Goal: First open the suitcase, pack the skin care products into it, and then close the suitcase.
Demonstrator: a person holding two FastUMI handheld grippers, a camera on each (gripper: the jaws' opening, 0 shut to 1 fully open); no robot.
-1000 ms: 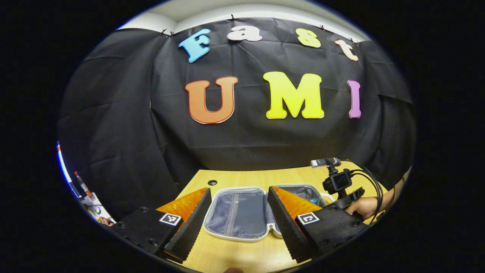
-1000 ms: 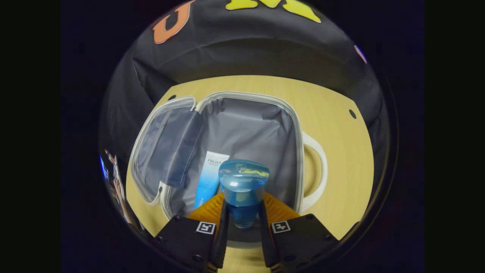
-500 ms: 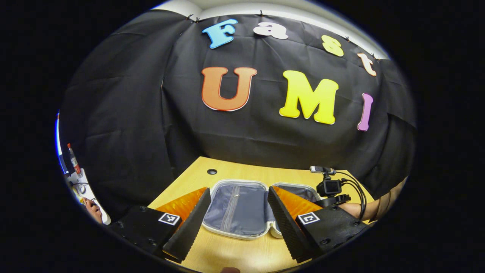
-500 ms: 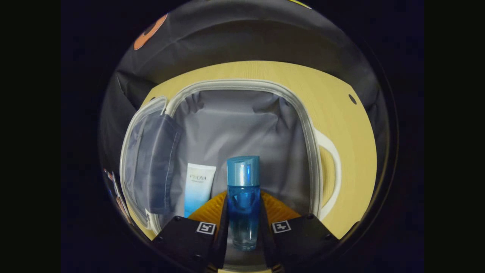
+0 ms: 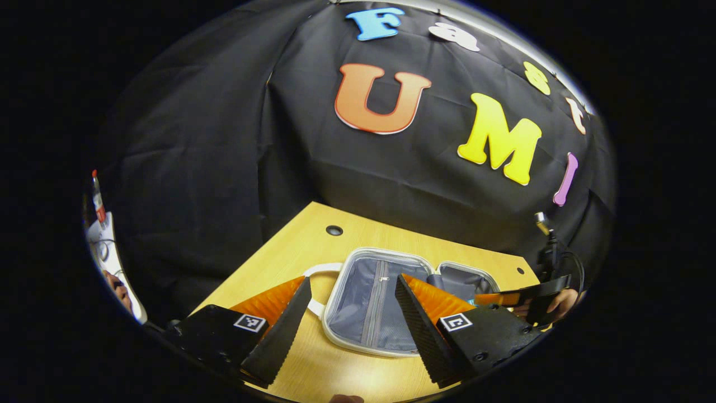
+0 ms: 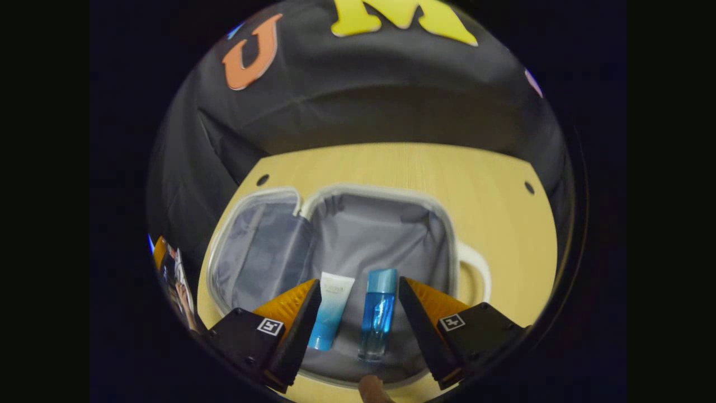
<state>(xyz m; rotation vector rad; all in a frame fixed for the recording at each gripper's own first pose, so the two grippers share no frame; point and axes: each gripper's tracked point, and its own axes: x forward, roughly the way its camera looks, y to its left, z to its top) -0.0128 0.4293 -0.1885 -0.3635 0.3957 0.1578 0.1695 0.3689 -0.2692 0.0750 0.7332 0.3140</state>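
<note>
The bottle [image 6: 378, 313] that my right gripper [image 6: 358, 319] was clamping half a second ago now lies loose at the bottom centre of the right gripper view, inside the open suitcase [image 6: 386, 196] just beside the tube [image 6: 331, 312], with the jaws spread wide on either side of it. My left gripper [image 5: 352, 313] hangs wide and empty low in its own view, the suitcase lying beyond it on the table [image 5: 291, 252]. I judge packing may be done, with closing the lid next.

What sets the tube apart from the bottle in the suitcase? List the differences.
1. The tube is opaque, white fading to blue; the bottle is see-through blue.
2. The tube flattens to a wide white end; the bottle is round with a blue cap.
3. The tube lies left of the bottle.

Both lie flat side by side on the suitcase lining, between the right hand-held gripper fingers, untouched.
</note>
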